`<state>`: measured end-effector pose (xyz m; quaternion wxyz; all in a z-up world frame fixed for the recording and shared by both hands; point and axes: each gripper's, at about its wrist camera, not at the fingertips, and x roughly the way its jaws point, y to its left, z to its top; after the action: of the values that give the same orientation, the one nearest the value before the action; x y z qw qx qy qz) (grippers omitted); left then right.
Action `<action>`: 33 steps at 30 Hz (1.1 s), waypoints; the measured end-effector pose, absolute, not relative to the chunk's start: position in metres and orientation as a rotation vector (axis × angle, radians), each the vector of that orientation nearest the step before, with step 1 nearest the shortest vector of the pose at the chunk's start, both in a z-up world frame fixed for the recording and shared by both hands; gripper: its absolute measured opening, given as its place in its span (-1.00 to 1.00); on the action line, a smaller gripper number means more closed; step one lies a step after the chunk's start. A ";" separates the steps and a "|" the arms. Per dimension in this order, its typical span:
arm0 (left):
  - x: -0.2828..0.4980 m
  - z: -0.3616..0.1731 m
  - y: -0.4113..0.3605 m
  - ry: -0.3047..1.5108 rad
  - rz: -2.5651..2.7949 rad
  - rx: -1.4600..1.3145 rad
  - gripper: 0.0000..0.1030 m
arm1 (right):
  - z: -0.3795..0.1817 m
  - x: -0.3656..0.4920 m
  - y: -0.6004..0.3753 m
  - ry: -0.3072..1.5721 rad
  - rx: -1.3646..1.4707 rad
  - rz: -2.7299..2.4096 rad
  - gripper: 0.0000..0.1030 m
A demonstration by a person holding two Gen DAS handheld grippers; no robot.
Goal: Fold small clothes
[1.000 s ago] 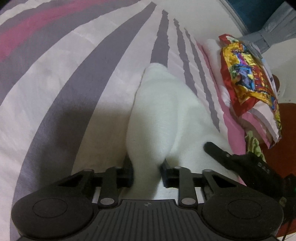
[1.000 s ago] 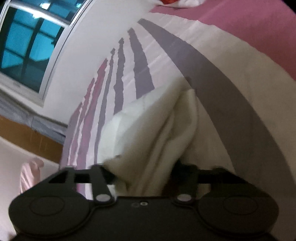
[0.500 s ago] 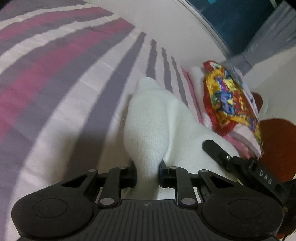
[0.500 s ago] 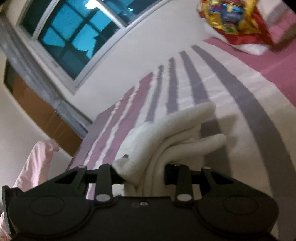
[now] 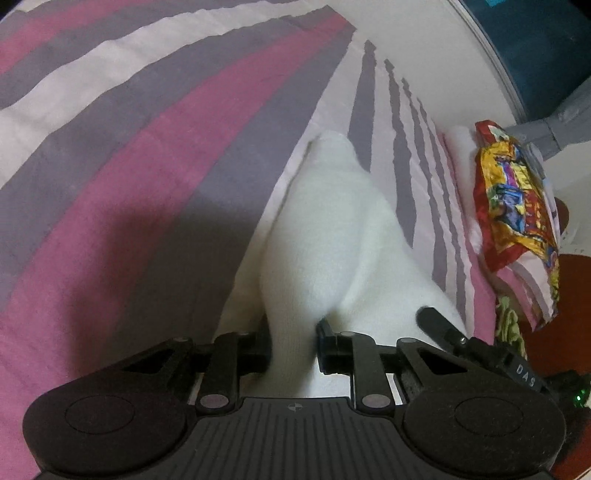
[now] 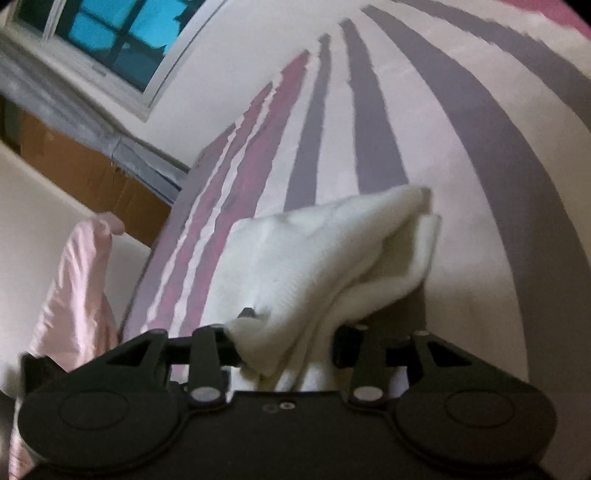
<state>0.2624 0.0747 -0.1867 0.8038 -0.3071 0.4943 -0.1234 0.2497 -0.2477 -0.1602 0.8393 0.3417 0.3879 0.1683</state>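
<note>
Surface: a bed under a striped sheet [image 5: 155, 206] in pink, grey and white; the bands run away from both cameras and narrow toward the far edge.
Room: a window [image 6: 110, 33] with blue-lit panes and a pale frame sits in the far wall, with a grey curtain [image 6: 74, 110] bunched below it in the right wrist view. A brown cardboard box [image 6: 92, 173] stands beside the bed's far left corner.
Edges: the sheet's left edge drops off next to the box. On the far right of the left wrist view, a folded striped pile [image 5: 517, 266] lies at the bed's edge.
Open room: the wide stretch of sheet to the left of the garment is bare cloth.
On the pile: a glossy red and yellow wrapper [image 5: 517, 199] lies on top.
Other cloth: a pale pink fabric [image 6: 70, 288] hangs at the near left in the right wrist view.
Garment: a small white knitted piece [image 5: 332, 240] is lifted off the sheet, near the middle of the bed.
Left gripper [image 5: 293, 343]: narrow, pinching a fold of the white piece.
Right gripper [image 6: 284, 343]: its jaws are opening, with bunched layers of the white piece [image 6: 325, 258] between them and draped over the left finger.
</note>
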 end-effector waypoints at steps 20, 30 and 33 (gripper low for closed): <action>0.268 -0.185 0.050 0.953 -0.270 -0.586 -0.58 | -0.131 0.287 -0.243 0.602 0.458 0.326 -0.43; 0.247 -0.179 0.060 0.982 -0.277 -0.543 -0.56 | -0.141 0.251 -0.280 0.762 0.541 0.250 0.45; 0.230 -0.178 0.060 0.988 -0.273 -0.548 -0.56 | -0.147 0.219 -0.276 0.841 0.552 0.313 0.38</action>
<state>0.2298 0.0599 -0.1775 0.8359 -0.2588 0.4667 -0.1288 0.2189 -0.2760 -0.1469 0.8645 0.2633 0.4013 0.1494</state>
